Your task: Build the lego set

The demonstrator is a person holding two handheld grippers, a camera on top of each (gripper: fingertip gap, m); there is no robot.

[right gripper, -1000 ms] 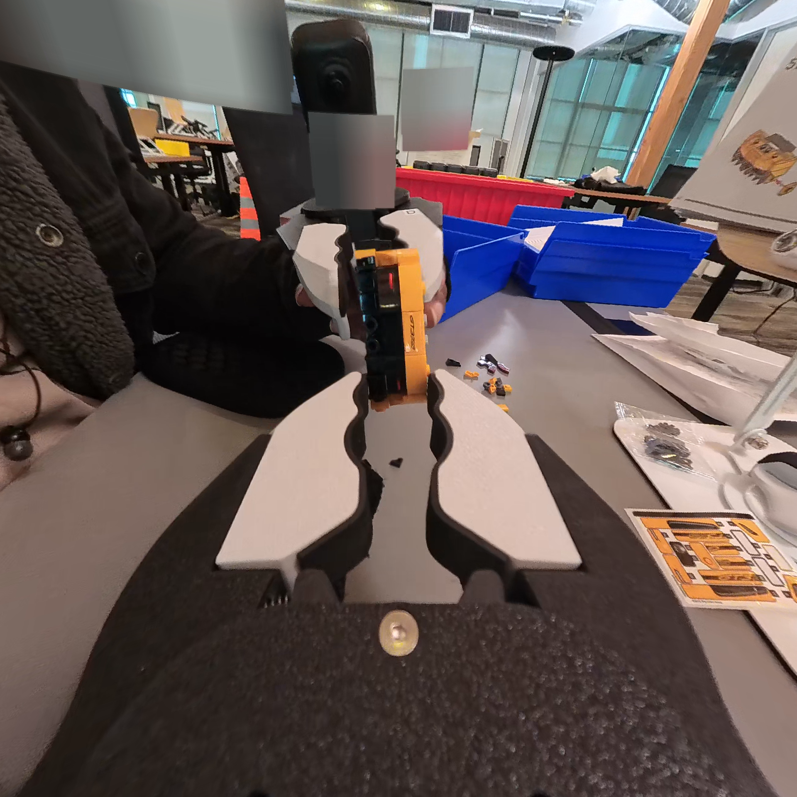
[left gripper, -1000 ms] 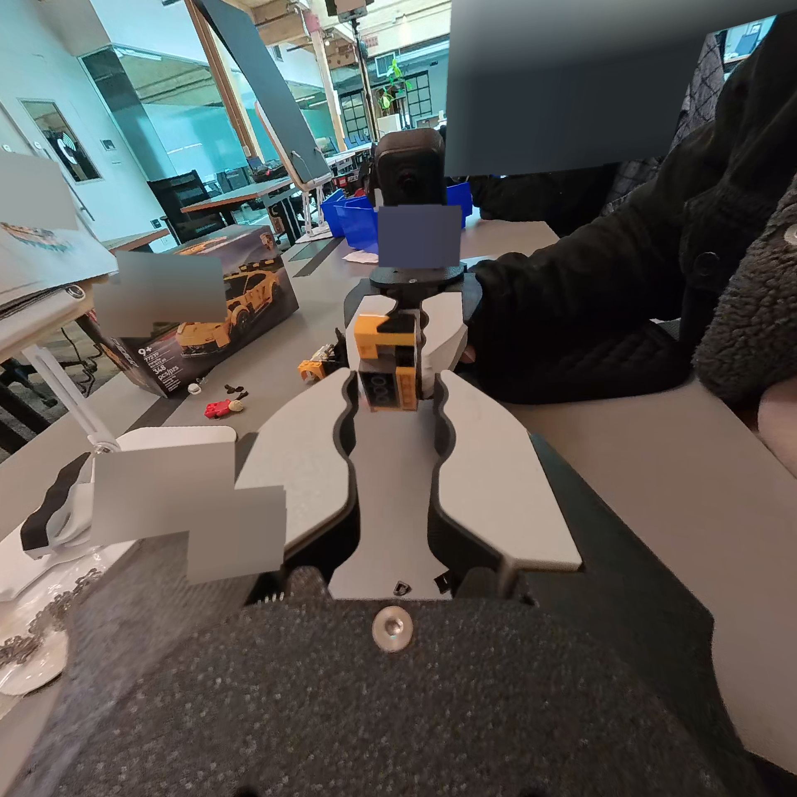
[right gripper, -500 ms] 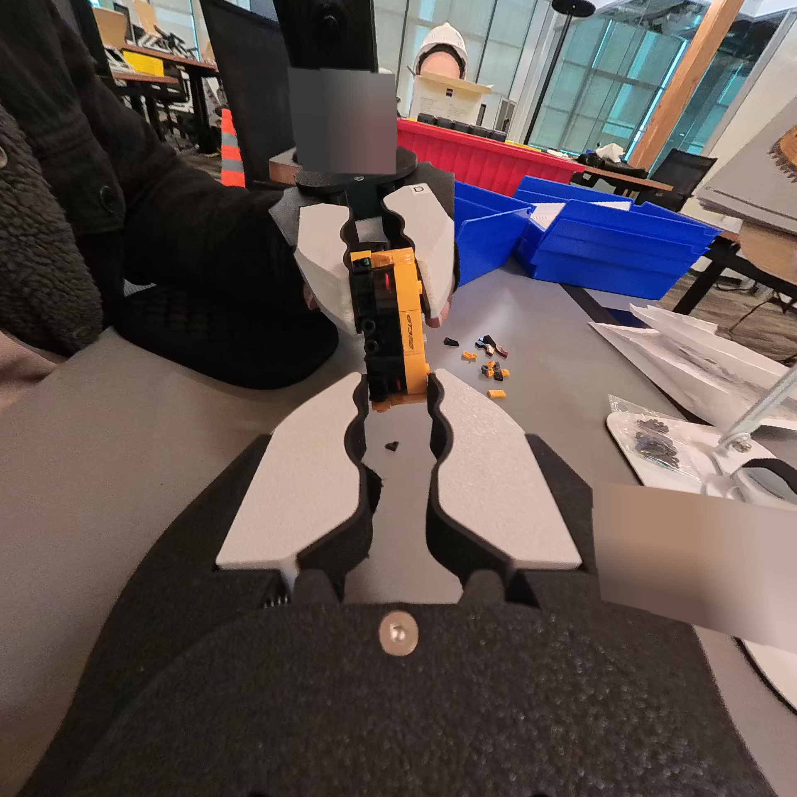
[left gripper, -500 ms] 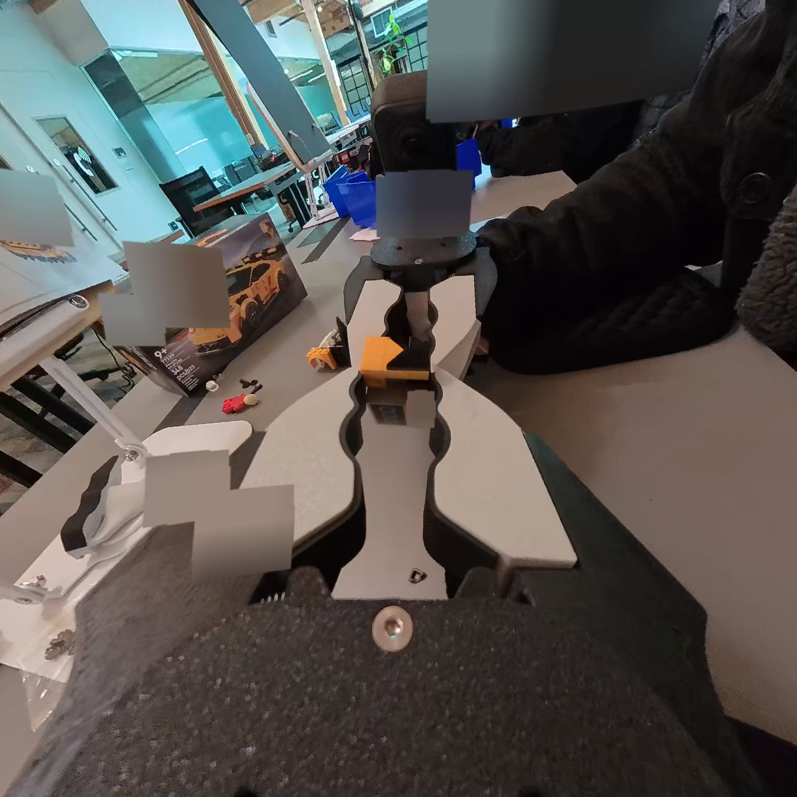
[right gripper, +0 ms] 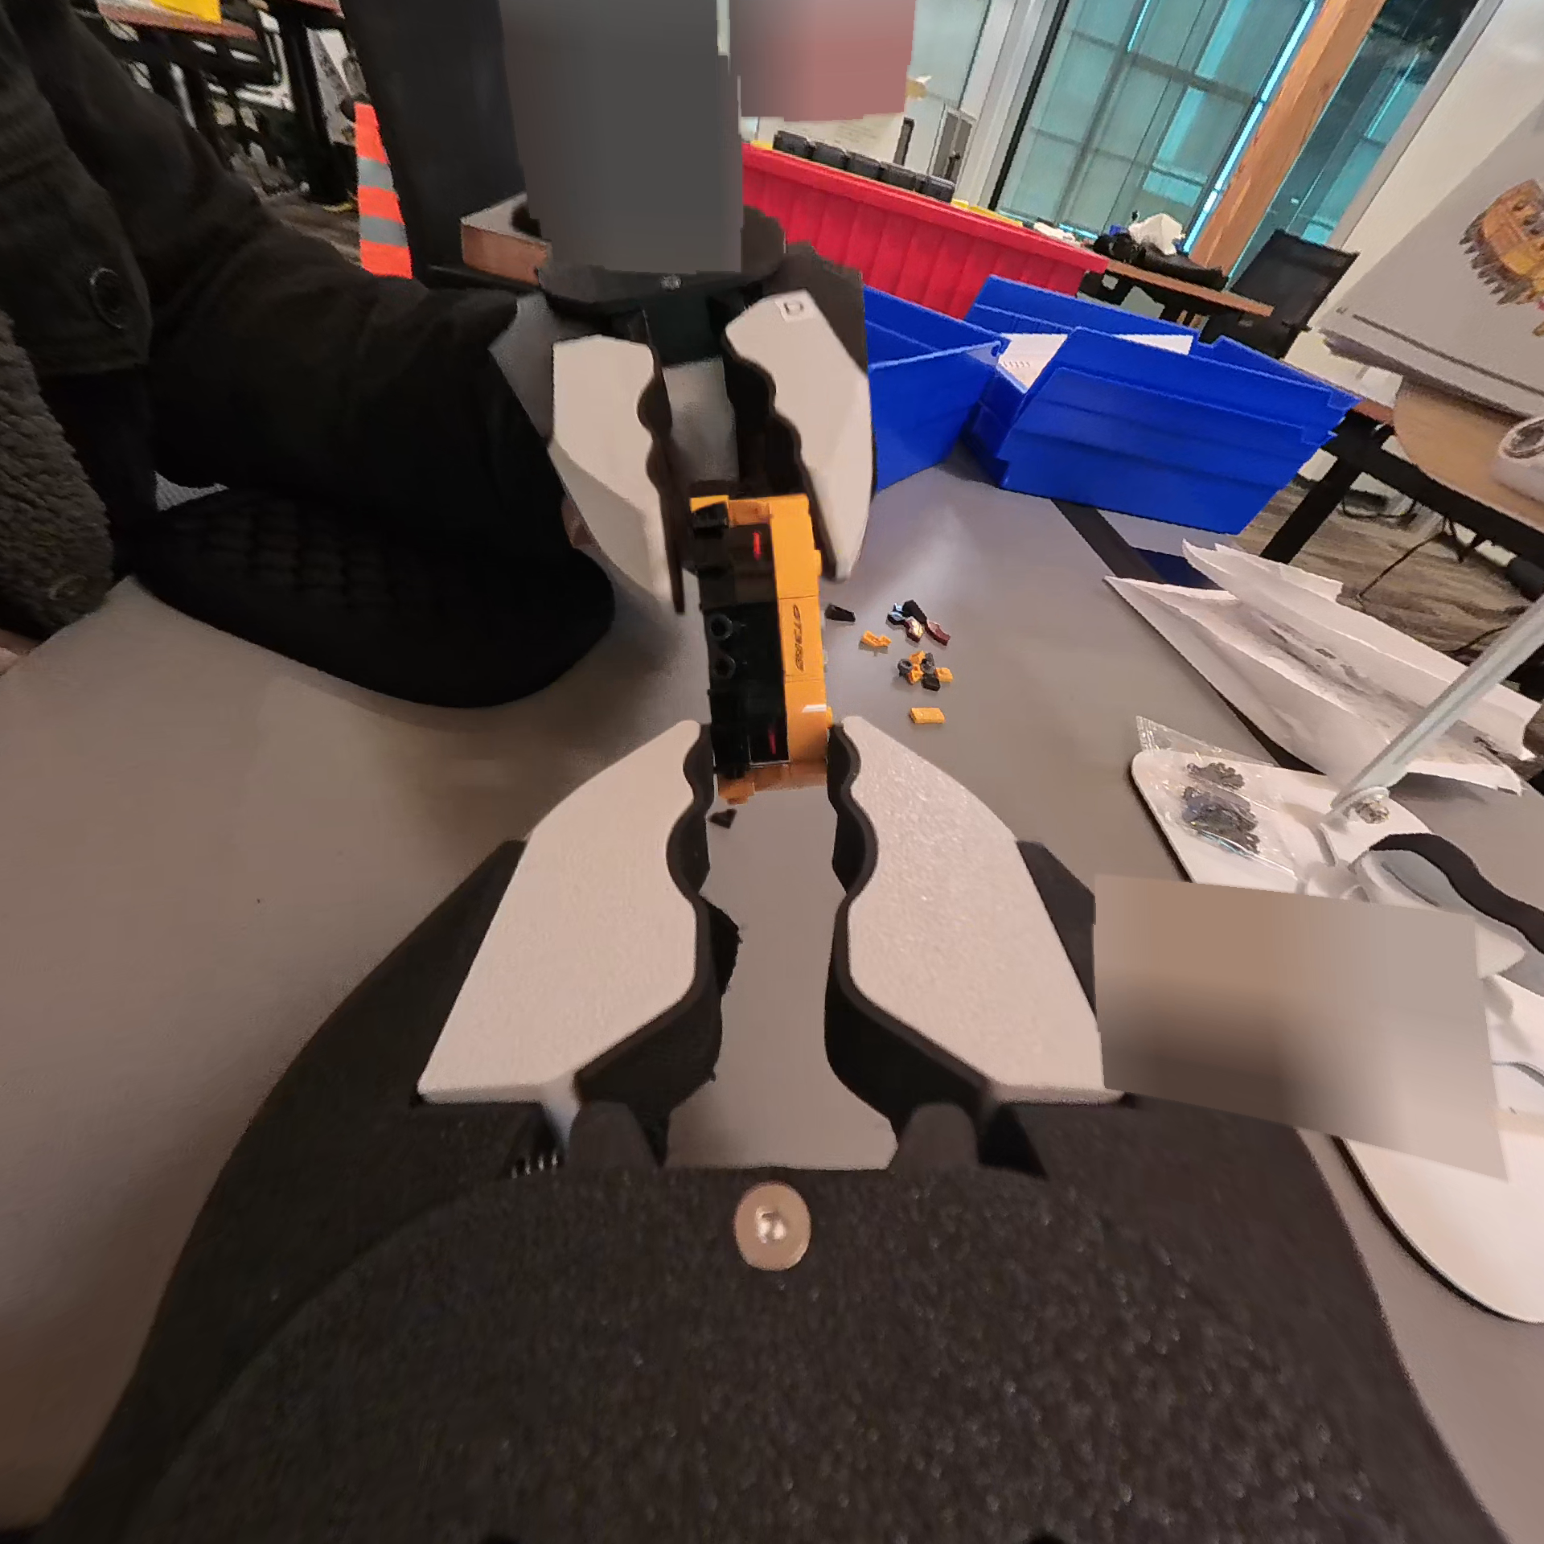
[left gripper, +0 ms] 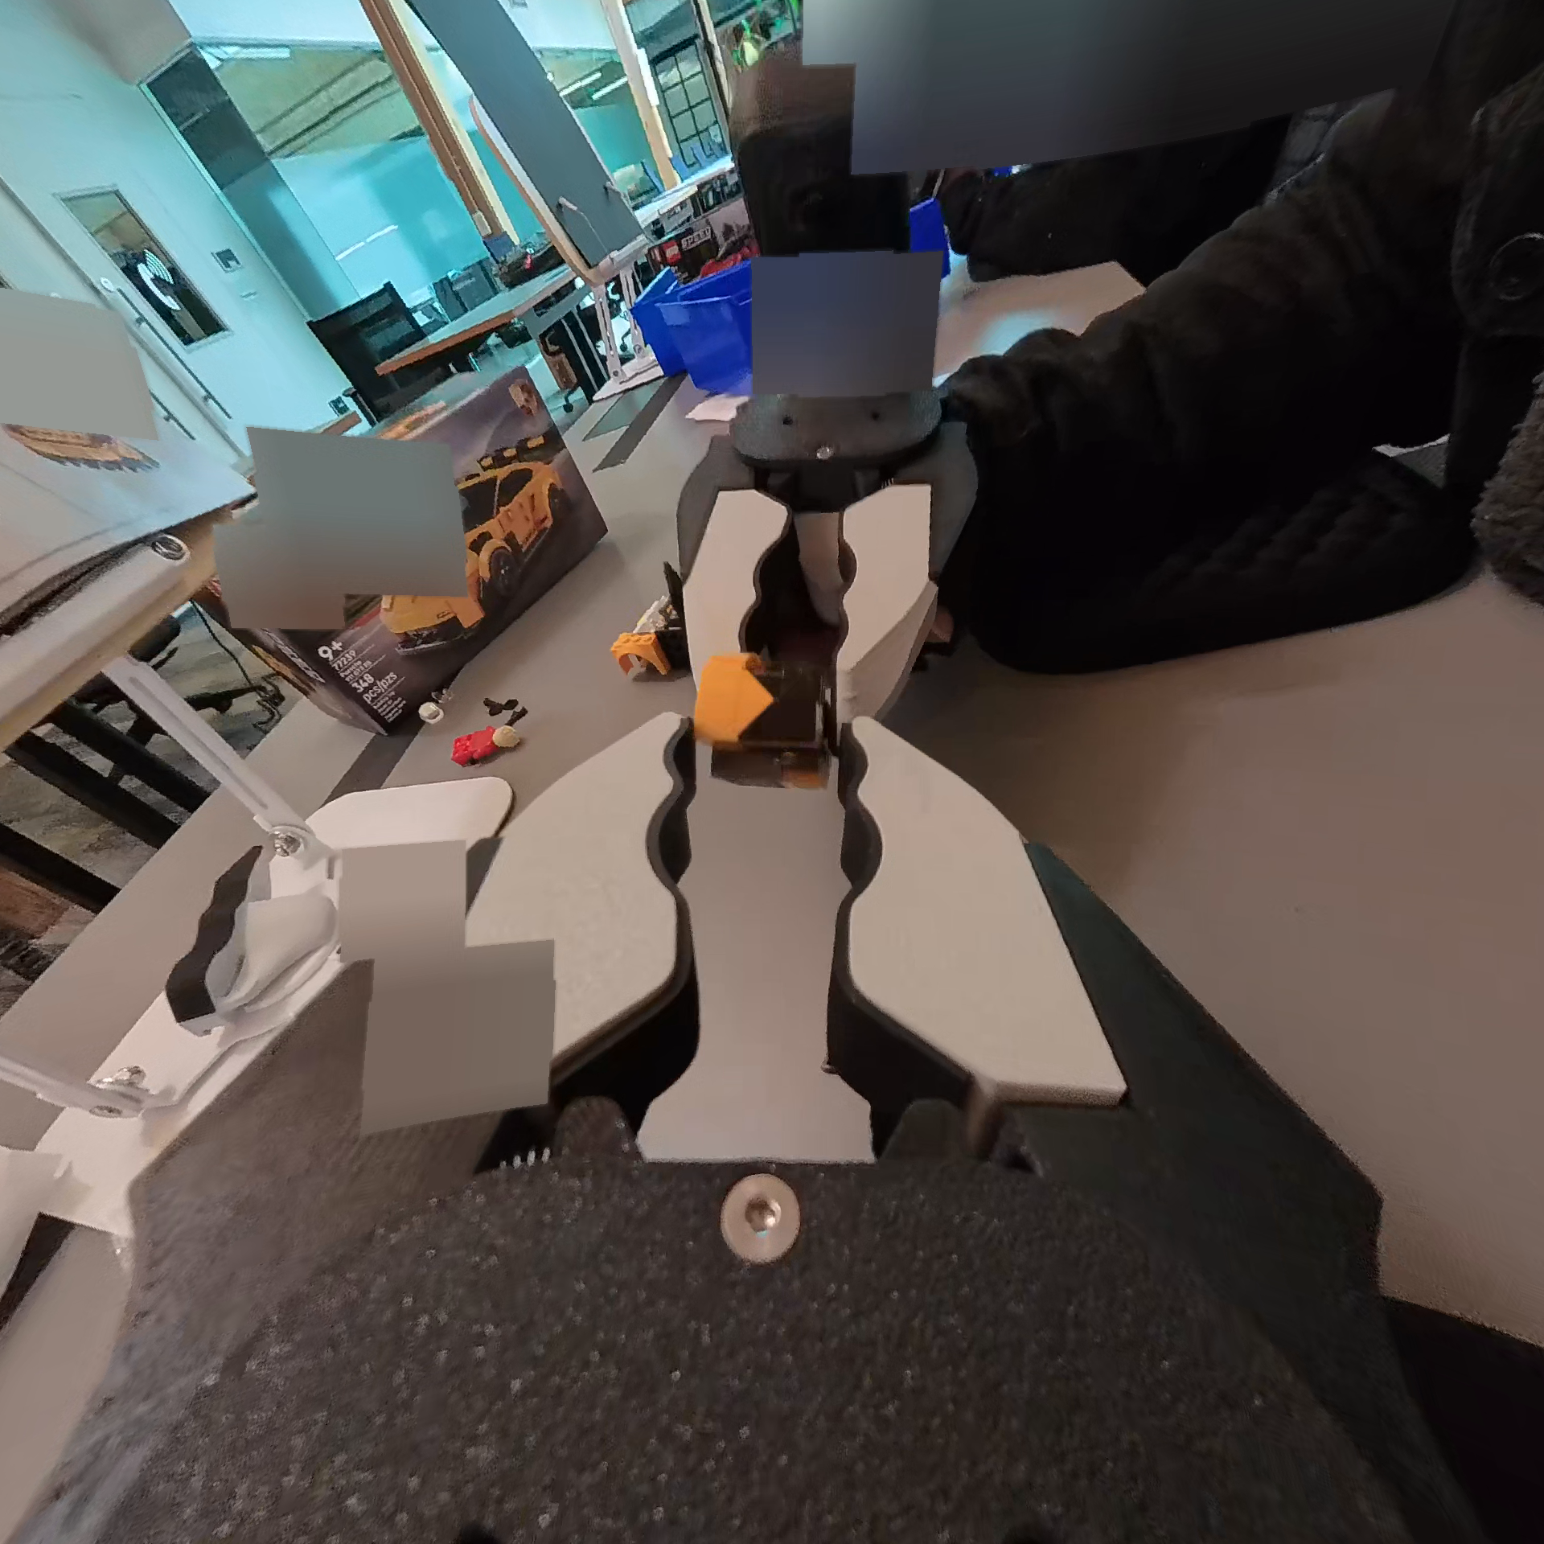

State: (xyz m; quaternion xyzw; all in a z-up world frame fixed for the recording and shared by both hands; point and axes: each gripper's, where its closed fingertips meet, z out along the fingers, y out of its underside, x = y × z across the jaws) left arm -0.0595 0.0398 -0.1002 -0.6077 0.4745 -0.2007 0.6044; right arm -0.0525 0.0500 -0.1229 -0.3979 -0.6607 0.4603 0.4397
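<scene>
Above the grey tabletop (right gripper: 251, 835), the left hand-held gripper (left gripper: 764, 735) and right hand-held gripper (right gripper: 764, 752), both clamped on opposite ends of the yellow-and-black lego assembly (right gripper: 764, 660), have tilted it since a second ago, suggesting reorientation before further building.

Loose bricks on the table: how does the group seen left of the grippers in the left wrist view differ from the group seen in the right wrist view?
The left-view group is sparse: a red piece, a few black bits and a small white one, lying by the set's box. The right-view group is tighter and mostly orange and black, with one dark red piece, lying toward the blue bins. Both are small pieces lying loose on the grey table, untouched by either gripper.
</scene>
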